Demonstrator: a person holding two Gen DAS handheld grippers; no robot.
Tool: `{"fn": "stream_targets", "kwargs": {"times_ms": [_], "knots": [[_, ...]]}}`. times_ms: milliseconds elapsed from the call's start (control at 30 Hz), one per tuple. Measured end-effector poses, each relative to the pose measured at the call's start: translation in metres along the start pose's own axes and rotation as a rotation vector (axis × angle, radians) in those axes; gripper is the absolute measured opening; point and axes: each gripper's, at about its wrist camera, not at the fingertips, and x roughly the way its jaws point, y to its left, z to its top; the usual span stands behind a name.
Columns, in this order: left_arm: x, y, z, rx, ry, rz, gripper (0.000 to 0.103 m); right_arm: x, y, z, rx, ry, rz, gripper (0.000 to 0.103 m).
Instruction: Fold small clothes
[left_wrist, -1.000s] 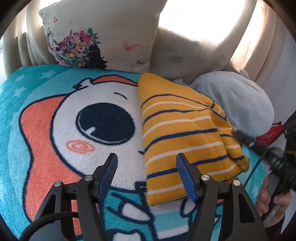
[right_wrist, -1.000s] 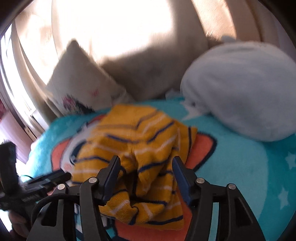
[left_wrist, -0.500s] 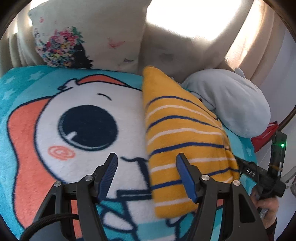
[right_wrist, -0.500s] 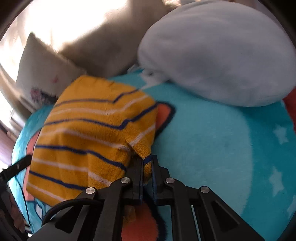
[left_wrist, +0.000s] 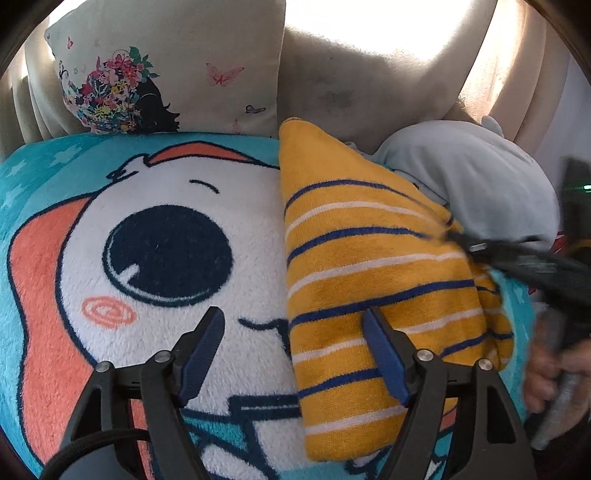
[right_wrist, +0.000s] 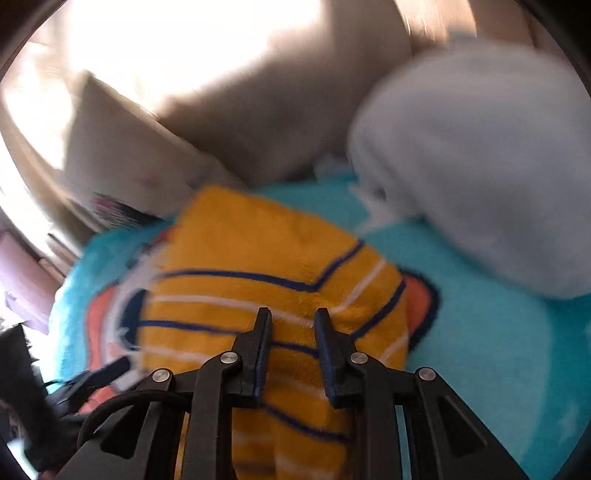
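Note:
A folded yellow garment (left_wrist: 373, 280) with navy and white stripes lies on a cartoon-print fleece blanket (left_wrist: 159, 243). My left gripper (left_wrist: 295, 332) is open and empty, hovering over the garment's near left edge. My right gripper (right_wrist: 291, 325) is open with a narrow gap and holds nothing; it sits above the garment (right_wrist: 258, 280). In the left wrist view the right gripper (left_wrist: 480, 247) reaches in from the right over the garment's right edge.
A floral cushion (left_wrist: 159, 74) leans at the back. A pale grey plush pillow (left_wrist: 472, 188) lies right of the garment, also in the right wrist view (right_wrist: 480, 158). Beige curtains hang behind. The right wrist view is motion-blurred.
My right gripper was shut on the garment's edge half a second ago; it has let go, opened slightly and moved up over the garment. The left gripper stayed open.

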Motion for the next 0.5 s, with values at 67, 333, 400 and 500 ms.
{"fn": "stream_targets", "kwargs": {"times_ms": [67,333,400,500], "knots": [[0.000,0.002,0.001,-0.003,0.003,0.004,0.080,0.002,-0.002,-0.001,0.019,-0.050,0.001,0.026],[-0.024,0.007,-0.003,-0.017,-0.007,-0.017,0.081,-0.038,0.023,-0.019,-0.105,-0.108,-0.126,0.026],[-0.035,0.007,-0.009,-0.018,-0.024,-0.012,0.081,-0.052,0.029,-0.029,-0.127,-0.129,-0.155,0.032],[-0.053,0.006,-0.022,-0.017,-0.055,0.004,0.081,-0.067,0.032,-0.044,-0.121,-0.143,-0.191,0.035]]}}
